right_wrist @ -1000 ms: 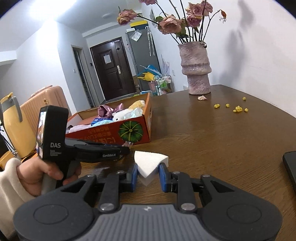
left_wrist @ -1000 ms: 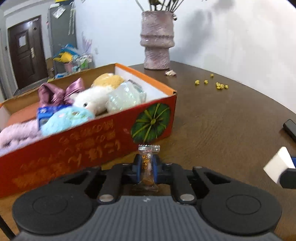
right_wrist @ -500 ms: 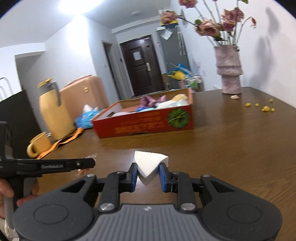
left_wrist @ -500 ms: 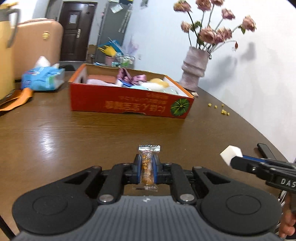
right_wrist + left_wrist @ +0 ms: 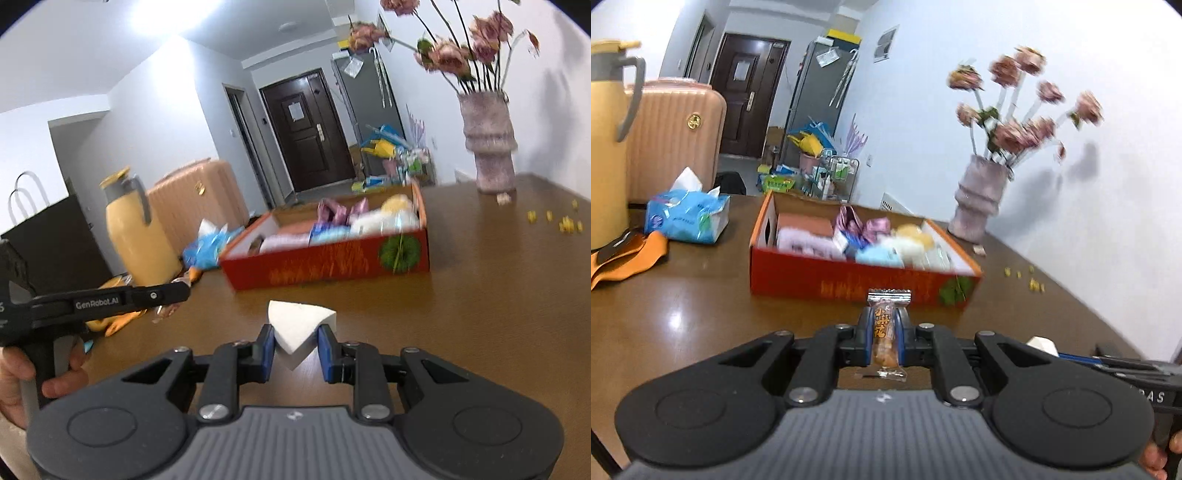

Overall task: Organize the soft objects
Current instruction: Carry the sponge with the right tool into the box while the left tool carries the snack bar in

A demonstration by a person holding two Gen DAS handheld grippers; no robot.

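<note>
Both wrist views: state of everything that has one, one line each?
left gripper: shut on snack packet, off the table
right gripper: shut on white sponge wedge
red box: open top, holding soft items
tissue pack: opened, tissue sticking out
yellow jug: upright, lid down
vase: upright, holding flowers
door: closed
</note>
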